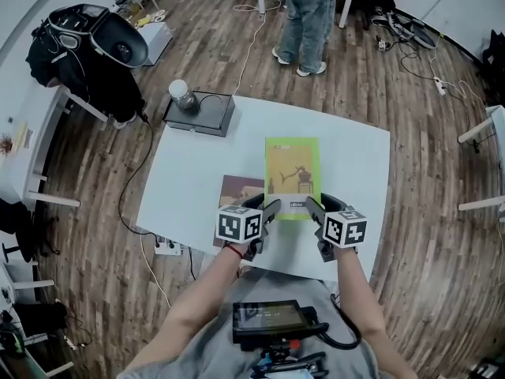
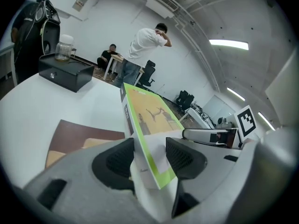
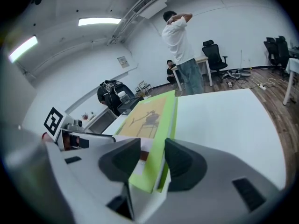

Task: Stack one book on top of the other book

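Observation:
A green book with a yellow cover (image 1: 292, 172) is held by its two near corners, raised and tilted over the white table (image 1: 355, 164). My left gripper (image 1: 271, 209) is shut on its near left corner, pads on either face (image 2: 148, 157). My right gripper (image 1: 313, 206) is shut on the near right corner (image 3: 152, 160). A brown book (image 1: 237, 189) lies flat on the table just left of the green book and partly under my left gripper. In the left gripper view the brown book (image 2: 79, 136) shows below and left of the green book (image 2: 149, 120).
A black box (image 1: 199, 113) with a glass jar (image 1: 182, 95) on top stands at the table's far left corner. A person (image 1: 308, 14) stands beyond the far edge. A dark bag on a chair (image 1: 87, 46) and floor cables lie to the left.

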